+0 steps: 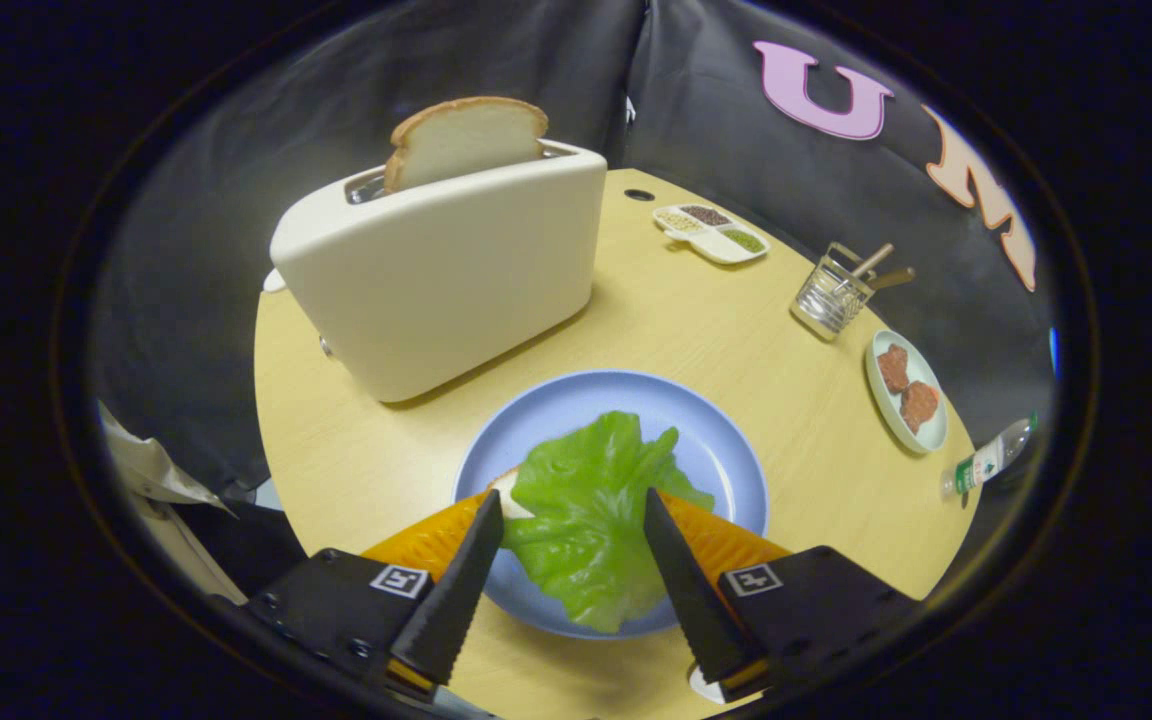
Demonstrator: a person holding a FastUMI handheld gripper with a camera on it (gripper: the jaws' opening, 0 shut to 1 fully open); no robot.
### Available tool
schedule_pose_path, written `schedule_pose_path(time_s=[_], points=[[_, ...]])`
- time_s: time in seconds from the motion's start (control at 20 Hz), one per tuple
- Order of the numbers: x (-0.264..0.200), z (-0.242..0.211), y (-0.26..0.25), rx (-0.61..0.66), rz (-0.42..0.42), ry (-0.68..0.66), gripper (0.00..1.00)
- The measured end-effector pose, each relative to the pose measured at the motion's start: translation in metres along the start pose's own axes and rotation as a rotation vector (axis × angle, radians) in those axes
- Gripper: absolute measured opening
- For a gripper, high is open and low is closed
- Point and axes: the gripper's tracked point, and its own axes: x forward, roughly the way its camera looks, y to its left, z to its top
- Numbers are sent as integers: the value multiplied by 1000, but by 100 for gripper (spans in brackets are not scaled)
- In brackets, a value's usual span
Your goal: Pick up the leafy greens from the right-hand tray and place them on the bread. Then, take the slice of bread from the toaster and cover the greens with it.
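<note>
- While the tongs hang over the round pale-blue plate, their two fingers stand spread apart, released, with neither finger pressing on anything.
- Between the fingers lies the crinkled bright-green lettuce leaf, spread flat on the plate; its near edge reaches the plate's rim closest to the tongs.
- Under the leaf, a small pale corner of the slice of bread on the plate peeks out at the leaf's left side, just by the left finger; the remainder of that slice is covered.
- Beyond the plate, to the left, stands the cream-white rounded toaster on the round light-wood table, near the plate but not touching it.
- From the toaster's slot rises the second slice of white bread with a tan crust, upright, its upper half clear of the slot.
- Farther back on the table, a white divided dish of grains and seeds sits near the far edge.
- To the right of it stands a clear ribbed holder with wooden utensils, the handles leaning right.
- Nearer, along the right edge of the table, rests a small pale-green plate with two brown patties.
- Past that edge, a clear plastic bottle with a green label lies tilted, off the table.
</note>
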Motion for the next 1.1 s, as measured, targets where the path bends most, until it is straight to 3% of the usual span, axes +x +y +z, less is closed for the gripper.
schedule_pose_path(time_s=[0.2,1.1], points=[[-10,9,0,7,-13,-24,100],[-87,169,23,70,4,-230,100]])
